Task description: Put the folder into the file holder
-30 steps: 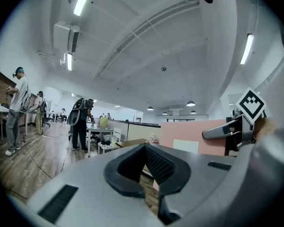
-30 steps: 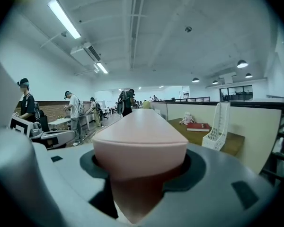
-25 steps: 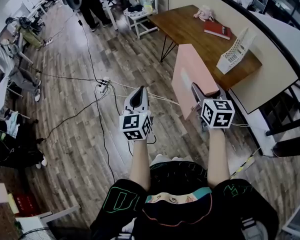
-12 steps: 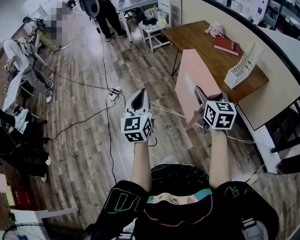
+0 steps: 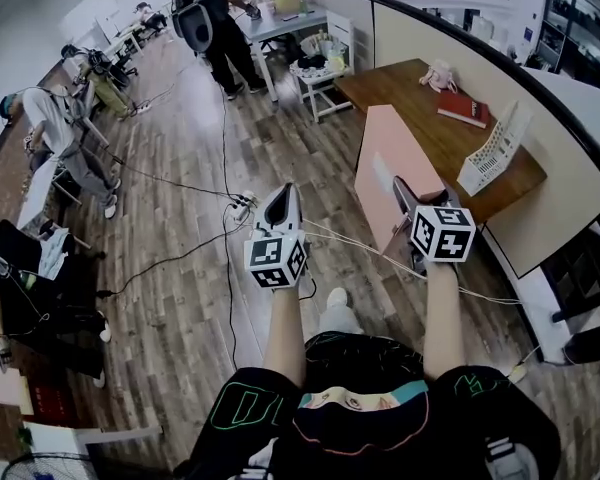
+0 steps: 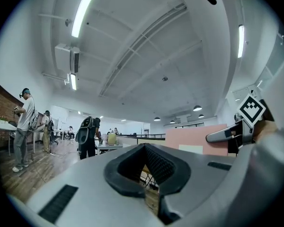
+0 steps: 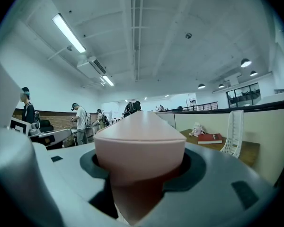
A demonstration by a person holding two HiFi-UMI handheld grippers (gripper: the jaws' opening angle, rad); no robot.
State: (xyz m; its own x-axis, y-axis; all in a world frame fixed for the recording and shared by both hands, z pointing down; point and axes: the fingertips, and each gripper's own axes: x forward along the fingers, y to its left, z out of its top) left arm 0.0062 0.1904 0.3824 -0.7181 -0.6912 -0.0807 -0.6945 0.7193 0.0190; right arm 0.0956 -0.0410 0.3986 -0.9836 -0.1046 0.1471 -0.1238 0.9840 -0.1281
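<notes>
Right gripper clamping the pink folder, left gripper closed empty, the person has stepped nearer the file holder.

Shoe newly in sight; table, file holder sit lower, further right in head view.

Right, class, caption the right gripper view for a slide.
Right tongs clamp the pink folder; white file holder stands on the wooden table ahead.

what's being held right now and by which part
The right gripper holds the pink folder by its near edge, the rest sticking out ahead of the jaws. The left gripper holds nothing, its jaws together.
</notes>
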